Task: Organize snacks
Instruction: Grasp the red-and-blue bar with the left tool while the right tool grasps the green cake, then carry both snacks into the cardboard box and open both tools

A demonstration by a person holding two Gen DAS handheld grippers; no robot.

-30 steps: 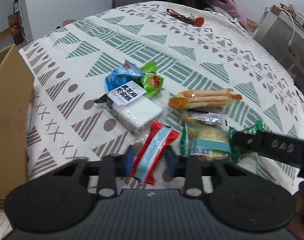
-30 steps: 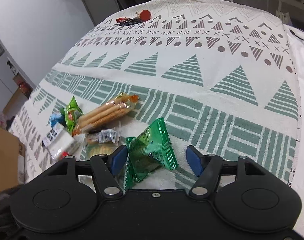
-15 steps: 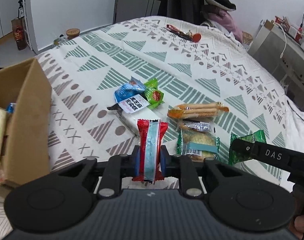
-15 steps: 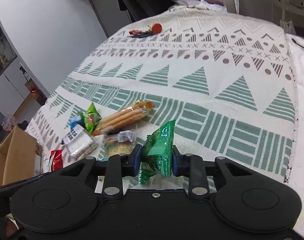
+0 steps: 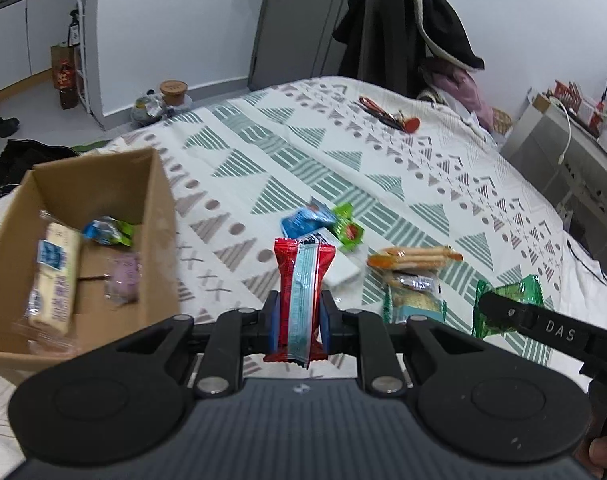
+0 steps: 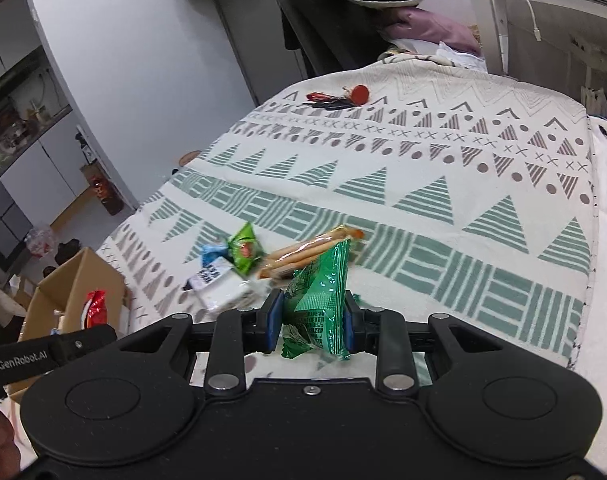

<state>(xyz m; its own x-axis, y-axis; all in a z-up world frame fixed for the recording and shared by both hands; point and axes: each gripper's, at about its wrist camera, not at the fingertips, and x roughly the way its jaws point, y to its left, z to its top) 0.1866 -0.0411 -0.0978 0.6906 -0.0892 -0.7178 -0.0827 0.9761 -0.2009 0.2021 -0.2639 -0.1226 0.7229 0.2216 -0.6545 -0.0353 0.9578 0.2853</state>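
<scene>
Now both grippers hold snacks above the bed.
Leftmost, the box (image 5: 159, 208) sits open; the left gripper (image 5: 295, 322) pinches a red packet (image 5: 301, 280) mid-body, and the right gripper (image 6: 313, 316) clamps a green packet (image 6: 319, 296). Both seem light, crinkly, slippery foil pillows, best gripped across their middles.

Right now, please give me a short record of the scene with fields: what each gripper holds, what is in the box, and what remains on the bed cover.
left gripper: shut on red snack packet
right gripper: shut on green snack packet
cardboard box: open, already holds several packets
bed cover: biscuit stick pack, blue packet, small green packet, some more snacks
far end of cover: red-handled item
</scene>
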